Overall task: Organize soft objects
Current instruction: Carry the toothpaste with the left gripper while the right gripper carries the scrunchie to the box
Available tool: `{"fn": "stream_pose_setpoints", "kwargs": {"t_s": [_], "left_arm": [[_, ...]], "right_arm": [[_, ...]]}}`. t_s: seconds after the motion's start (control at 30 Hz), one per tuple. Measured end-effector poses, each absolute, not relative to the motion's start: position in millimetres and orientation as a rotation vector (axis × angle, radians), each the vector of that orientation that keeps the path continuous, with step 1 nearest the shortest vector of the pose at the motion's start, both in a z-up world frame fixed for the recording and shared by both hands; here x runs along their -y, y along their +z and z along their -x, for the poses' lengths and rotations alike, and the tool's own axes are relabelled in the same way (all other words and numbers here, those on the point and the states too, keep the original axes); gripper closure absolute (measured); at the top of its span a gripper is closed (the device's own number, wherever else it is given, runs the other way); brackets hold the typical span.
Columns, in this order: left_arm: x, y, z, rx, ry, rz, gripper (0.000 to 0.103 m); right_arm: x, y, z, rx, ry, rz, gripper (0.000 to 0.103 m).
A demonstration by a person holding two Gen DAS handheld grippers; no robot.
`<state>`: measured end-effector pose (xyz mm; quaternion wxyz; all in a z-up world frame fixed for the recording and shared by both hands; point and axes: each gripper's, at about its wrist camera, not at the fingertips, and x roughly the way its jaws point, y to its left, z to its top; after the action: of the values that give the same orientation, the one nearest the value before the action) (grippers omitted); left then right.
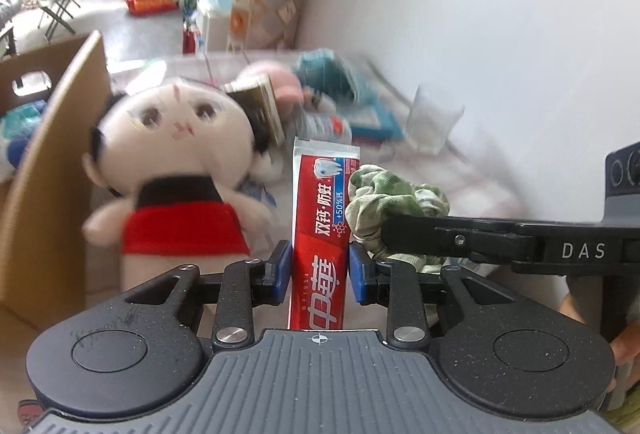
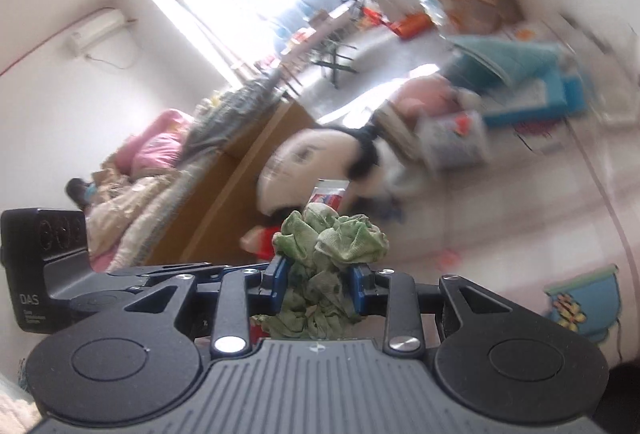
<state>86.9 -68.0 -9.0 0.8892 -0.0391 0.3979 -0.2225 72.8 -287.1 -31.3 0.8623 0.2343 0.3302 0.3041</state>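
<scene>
My left gripper [image 1: 320, 268] is shut on a red and white toothpaste tube [image 1: 322, 230], which stands upright between the blue pads. My right gripper [image 2: 317, 284] is shut on a crumpled green cloth [image 2: 332, 238]; in the left wrist view that green cloth [image 1: 394, 198] and the right gripper's black finger sit just right of the tube. A plush doll [image 1: 176, 162] with a white face, black hair and red skirt stands left of the tube, against a cardboard box. The doll [image 2: 308, 162] also shows beyond the cloth in the right wrist view, blurred.
An open cardboard box [image 1: 52, 138] stands at the left. Behind the doll lie a pink plush [image 1: 276, 82], a teal fabric item [image 1: 332, 74], a printed can [image 2: 454, 138] and a clear plastic cup [image 1: 434, 118]. A white wall runs along the right.
</scene>
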Motion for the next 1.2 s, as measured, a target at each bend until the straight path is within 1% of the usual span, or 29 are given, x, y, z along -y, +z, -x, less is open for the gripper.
{"fn": "stream_pose_setpoints", "kwargs": {"t_s": [0.2,0.37,0.47,0.63,0.77,0.97,1.1,1.2], "left_arm": [[30,35,-72,-0.714,-0.420,0.152,0.074],[-15,71,-72,-0.635,-0.350,0.190,0.075],[-49,86,-82,-0.611,-0.288,0.214,0.074],[-106,93,-111,-0.615,-0.152,0.222,0.075],[-148,81,-151,-0.676,-0.077,0.233,0.074],[-196,34,-214,-0.829,0.023,0.203,0.074],[-212,1,-252,-0.946,0.077,0.144,0.074],[-215,-17,-274,-1.002,0.101,0.074,0.074]], "right_arm": [[251,18,-75,-0.606,0.747,-0.461,0.069],[203,59,-99,-0.558,0.870,-0.420,0.069],[167,78,-125,-0.563,0.942,-0.402,0.069],[91,93,-182,-0.660,1.034,-0.356,0.069],[30,84,-231,-0.767,1.018,-0.280,0.069],[-37,44,-304,-0.934,0.890,-0.109,0.069],[-66,18,-337,-1.001,0.783,0.054,0.069],[-81,5,-351,-1.003,0.731,0.164,0.069]]}}
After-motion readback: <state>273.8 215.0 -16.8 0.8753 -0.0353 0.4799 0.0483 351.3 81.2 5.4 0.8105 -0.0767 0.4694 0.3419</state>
